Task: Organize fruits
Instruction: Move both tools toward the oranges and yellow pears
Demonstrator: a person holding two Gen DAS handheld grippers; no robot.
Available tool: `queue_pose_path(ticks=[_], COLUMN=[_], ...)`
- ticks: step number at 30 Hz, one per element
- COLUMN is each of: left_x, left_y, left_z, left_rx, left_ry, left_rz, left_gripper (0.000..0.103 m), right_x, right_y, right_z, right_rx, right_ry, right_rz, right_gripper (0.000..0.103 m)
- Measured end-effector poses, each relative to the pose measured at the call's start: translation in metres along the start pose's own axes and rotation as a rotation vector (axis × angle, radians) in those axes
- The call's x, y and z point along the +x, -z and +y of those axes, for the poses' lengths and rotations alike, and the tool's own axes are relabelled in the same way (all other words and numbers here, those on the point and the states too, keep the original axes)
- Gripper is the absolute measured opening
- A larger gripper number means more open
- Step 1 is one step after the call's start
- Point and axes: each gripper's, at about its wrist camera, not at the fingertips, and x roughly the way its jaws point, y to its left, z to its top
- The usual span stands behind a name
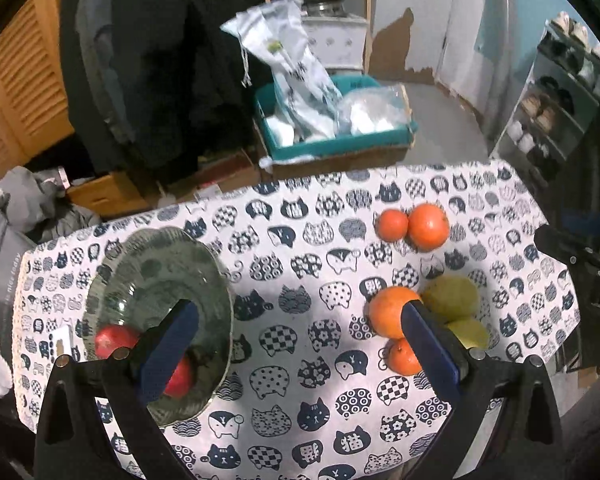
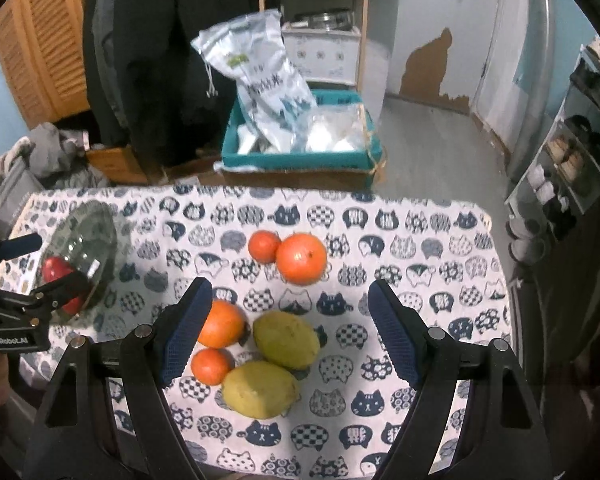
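Fruit first: a cluster of four sits mid-cloth, a big orange (image 2: 220, 323) touching a small orange (image 2: 211, 365) at its six o'clock, with two yellow-green mangoes (image 2: 286, 339) (image 2: 260, 389) just beside them at three o'clock. Up at twelve o'clock, well apart, another small orange (image 2: 263, 246) touches a large orange (image 2: 301, 258). Over at nine o'clock stands a glass bowl (image 2: 96, 224) with red fruit (image 1: 114, 339) inside it. The right gripper (image 2: 290, 332) hangs above the cluster, jaws apart, gripping nothing. The left gripper (image 1: 298, 344) is spread wide too and empty, one finger over the bowl, the other over the big orange. All of it rests on a cat-print tablecloth (image 2: 420, 248); beyond its far edge, a teal box (image 2: 300, 156) holds plastic bags.
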Motion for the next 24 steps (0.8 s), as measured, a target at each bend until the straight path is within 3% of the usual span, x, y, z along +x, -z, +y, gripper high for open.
queue_pose_path(ticks=[24], left_x=[0.088], left_y=[0.011], left_z=[-0.021], left_rx=[0.036], left_ry=[0.010], left_rz=[0.165], left_gripper=[0.102], right_x=[0.107], right_y=[0.042], right_z=[0.000], right_rx=[-0.016], right_ry=[-0.034], right_rz=[0.296], right_gripper=[0.080])
